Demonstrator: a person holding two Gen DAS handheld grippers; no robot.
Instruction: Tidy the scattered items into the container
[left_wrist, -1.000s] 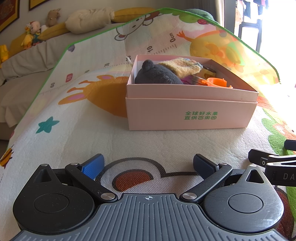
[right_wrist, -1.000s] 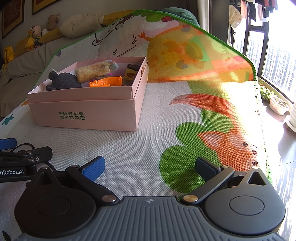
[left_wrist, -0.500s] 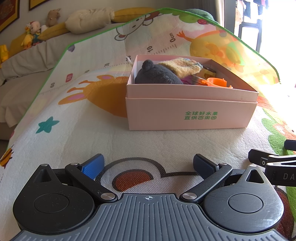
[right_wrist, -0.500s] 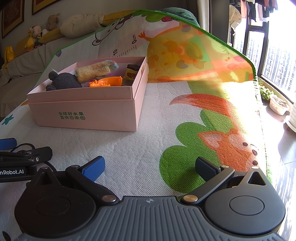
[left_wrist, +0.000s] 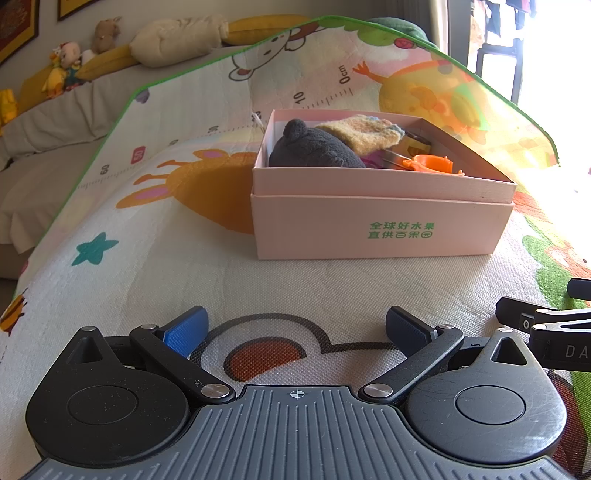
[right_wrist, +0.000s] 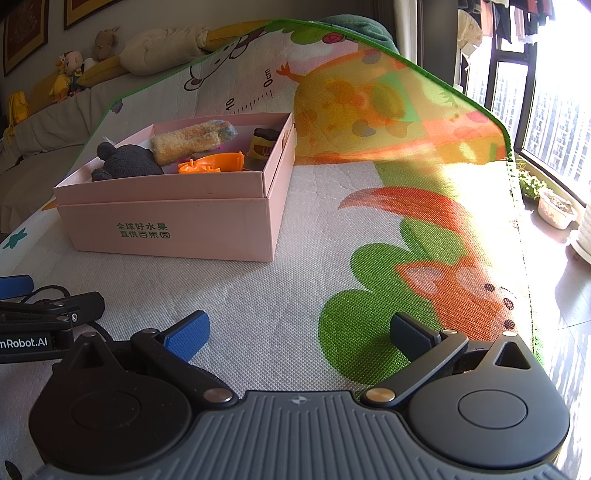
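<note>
A pink cardboard box (left_wrist: 380, 229) (right_wrist: 177, 229) stands on the play mat. Inside lie a dark grey plush toy (left_wrist: 314, 149) (right_wrist: 125, 166), a tan fuzzy toy (left_wrist: 364, 134) (right_wrist: 192, 142), an orange plastic piece (left_wrist: 430, 163) (right_wrist: 210, 164) and a small brown and yellow item (right_wrist: 262, 146). My left gripper (left_wrist: 295, 328) is open and empty, low over the mat, in front of the box. My right gripper (right_wrist: 297, 332) is open and empty, to the right of the box.
The colourful play mat (left_wrist: 147, 280) (right_wrist: 369, 229) curls up behind the box. A sofa with stuffed toys (left_wrist: 70, 66) lies at the back left. A window and potted plants (right_wrist: 554, 206) are at the right. Each gripper shows at the other view's edge (left_wrist: 554, 328) (right_wrist: 44, 325).
</note>
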